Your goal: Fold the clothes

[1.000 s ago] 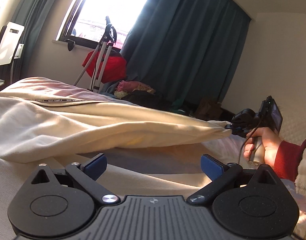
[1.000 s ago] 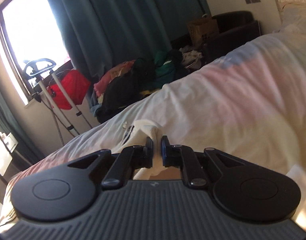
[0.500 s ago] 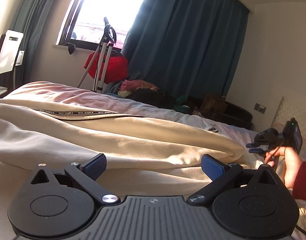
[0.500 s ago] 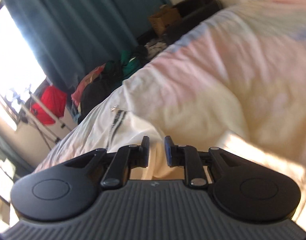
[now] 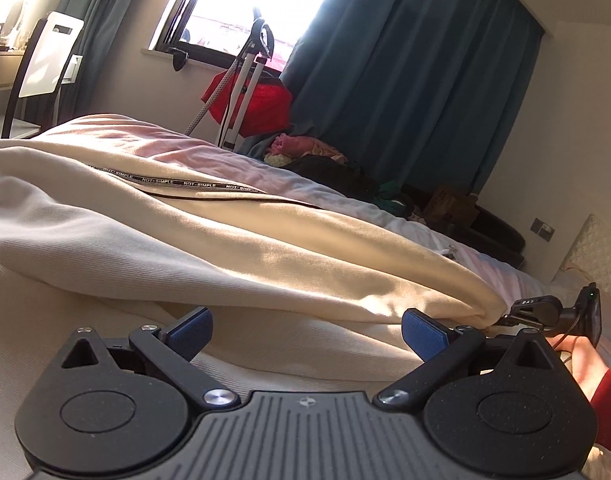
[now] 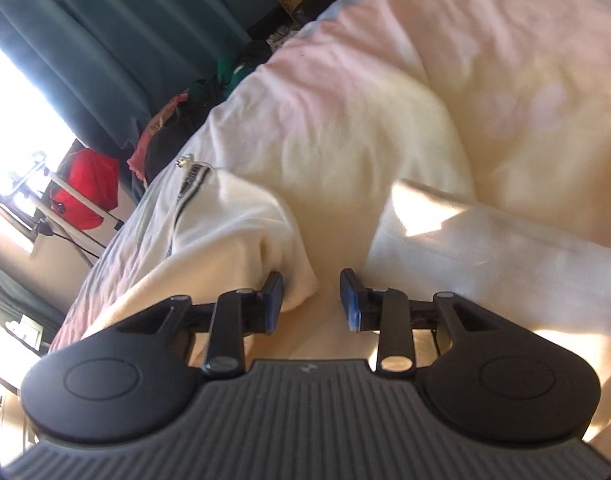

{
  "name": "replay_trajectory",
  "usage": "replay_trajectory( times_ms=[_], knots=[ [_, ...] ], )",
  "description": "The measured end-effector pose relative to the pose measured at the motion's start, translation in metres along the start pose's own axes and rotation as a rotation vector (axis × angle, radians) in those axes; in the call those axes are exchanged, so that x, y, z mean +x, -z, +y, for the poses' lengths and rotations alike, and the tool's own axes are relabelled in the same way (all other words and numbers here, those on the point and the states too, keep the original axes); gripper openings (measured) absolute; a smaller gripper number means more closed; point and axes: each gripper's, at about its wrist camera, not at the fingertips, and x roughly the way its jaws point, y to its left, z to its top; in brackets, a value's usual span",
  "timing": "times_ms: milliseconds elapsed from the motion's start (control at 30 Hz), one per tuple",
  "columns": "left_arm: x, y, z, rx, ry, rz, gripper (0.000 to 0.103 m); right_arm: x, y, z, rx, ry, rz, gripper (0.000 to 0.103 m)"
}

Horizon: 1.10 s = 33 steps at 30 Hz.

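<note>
My right claw [image 6: 311,300] was opening, the cream garment [image 6: 241,232] loose beside one pad on the bed [image 6: 365,60]; my left claw [image 5: 305,330] gaped wide, empty; soft, light, floppy cloth, best pinched at a hem.

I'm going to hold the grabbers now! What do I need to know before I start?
Left gripper: open, holding nothing, low over the cream fleece garment with black lettered zipper tape.
Right gripper: jaws opening; the garment's folded corner lies by its left pad, not pinched.
The garment lies on the bed with the pale pink-and-white cover, one part laid over itself lengthwise.
Done: that first fold, it seems.
Left: probably smooth it, then fold again to a compact shape.
</note>
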Motion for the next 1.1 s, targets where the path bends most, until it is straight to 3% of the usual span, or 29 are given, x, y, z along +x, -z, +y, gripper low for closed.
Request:
replay_trajectory(
  times_ms=[67,133,167,233,300,400,600,667,733,800,867,933,1000,1100],
  knots=[
    [0.001,0.001,0.0,0.004,-0.011,0.004,0.102,0.007,0.0,0.001,0.0,-0.045,0.009,0.034],
    [0.002,0.002,0.0,0.008,-0.018,0.006,0.102,0.006,0.002,0.009,-0.054,-0.007,-0.017,0.016],
    [0.002,0.003,0.0,0.01,-0.02,0.004,0.102,0.005,0.002,0.013,-0.08,0.013,-0.033,0.012],
    [0.0,0.002,0.001,0.009,-0.026,-0.003,0.102,-0.013,0.0,0.018,-0.09,0.065,-0.172,0.01],
    [-0.001,0.001,0.001,0.003,-0.022,-0.011,0.102,-0.027,-0.011,0.016,-0.063,0.114,-0.264,0.009],
    [-0.003,0.0,0.001,0.001,-0.015,-0.023,0.102,-0.04,-0.023,0.011,-0.121,0.176,-0.362,0.009],
    [-0.001,0.0,0.0,0.013,-0.021,-0.019,0.102,-0.035,-0.026,-0.016,-0.014,0.142,-0.282,0.014],
    [-0.002,0.0,-0.002,0.02,-0.02,-0.022,0.102,-0.038,-0.03,-0.019,0.042,0.119,-0.258,0.022],
    [-0.003,-0.001,-0.004,0.027,-0.019,-0.024,0.102,-0.048,-0.029,-0.014,0.062,0.083,-0.272,0.05],
    [-0.004,-0.001,-0.007,0.033,-0.02,-0.023,0.102,-0.059,-0.025,-0.009,0.07,0.044,-0.294,0.071],
    [-0.004,-0.001,-0.009,0.039,-0.019,-0.02,0.102,-0.071,-0.021,-0.003,0.068,-0.001,-0.316,0.072],
    [-0.004,0.0,-0.012,0.043,-0.016,-0.018,0.102,-0.073,-0.019,0.0,0.106,-0.062,-0.279,0.072],
    [-0.005,0.002,-0.014,0.052,-0.016,-0.017,0.102,-0.057,-0.016,-0.004,0.203,-0.147,-0.149,0.072],
    [-0.006,0.004,-0.015,0.064,-0.012,-0.011,0.102,-0.016,-0.002,-0.004,0.268,-0.183,0.082,0.072]
  ],
)
